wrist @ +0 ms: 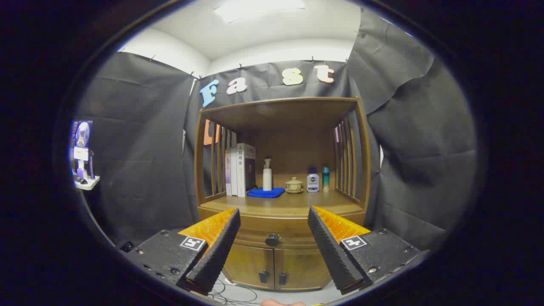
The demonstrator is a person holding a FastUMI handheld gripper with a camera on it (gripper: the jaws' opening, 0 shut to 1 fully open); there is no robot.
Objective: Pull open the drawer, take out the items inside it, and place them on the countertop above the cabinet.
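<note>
Nothing is done yet, I judge: the cabinet (280, 191) stands ahead, its surface (293, 204) awaiting items, the drawer (272, 236) beneath still shut. My hand-held gripper (274, 223) is spread wide and empty, its knob (272, 240) beyond my fingers.

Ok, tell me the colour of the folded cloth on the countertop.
Blue: the folded cloth lies beside the books, clearest in the gripper view.

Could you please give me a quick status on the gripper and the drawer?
Gripper open, holding nothing. Drawer shut, its knob ahead between the fingers, not touched. Countertop carries books, bottles, blue cloth near the back; front bare.
</note>
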